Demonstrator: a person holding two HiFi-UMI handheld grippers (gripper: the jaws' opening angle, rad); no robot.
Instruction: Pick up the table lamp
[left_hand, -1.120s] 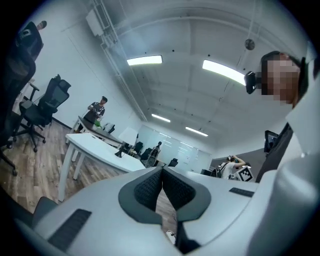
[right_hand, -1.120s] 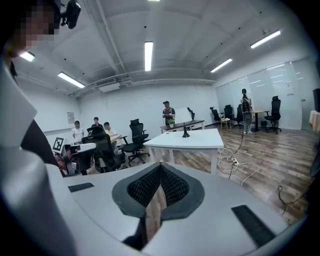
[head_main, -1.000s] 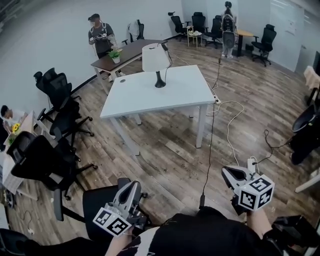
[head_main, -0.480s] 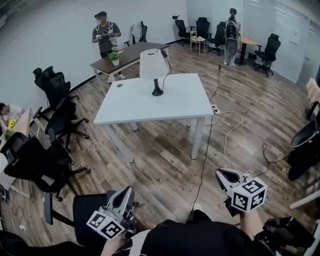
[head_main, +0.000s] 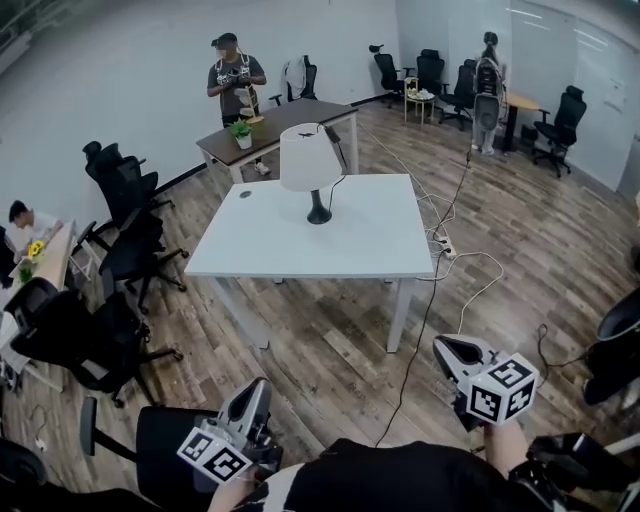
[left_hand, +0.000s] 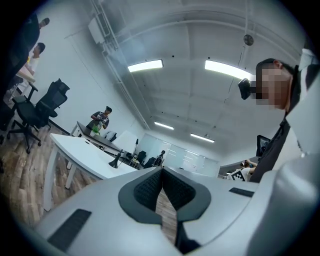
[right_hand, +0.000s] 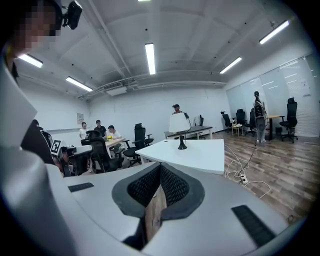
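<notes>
Both grippers remain empty: the left gripper (head_main: 257, 386) and the right gripper (head_main: 446, 346) each show their fingers pressed together, with nothing but floor visible between the pads. Change noted over the last second: the white desk (head_main: 350, 245) and the table lamp (head_main: 308, 160) now sit lower and larger in the head view than before, which indicates the person has advanced toward them. The lamp stands upright on the far half of the desk, well ahead of both sets of fingers, with open floor in between. No contact has been made. A dark cable (head_main: 424, 300) crosses the floor ahead of the right fingers toward the desk; it may be the lamp's lead, though the frames are too coarse to confirm this. Assessment: the task is at its approach stage. The gap to the desk has yet to be closed, and the fingers must be spread before any grasp of the stem or base.
</notes>
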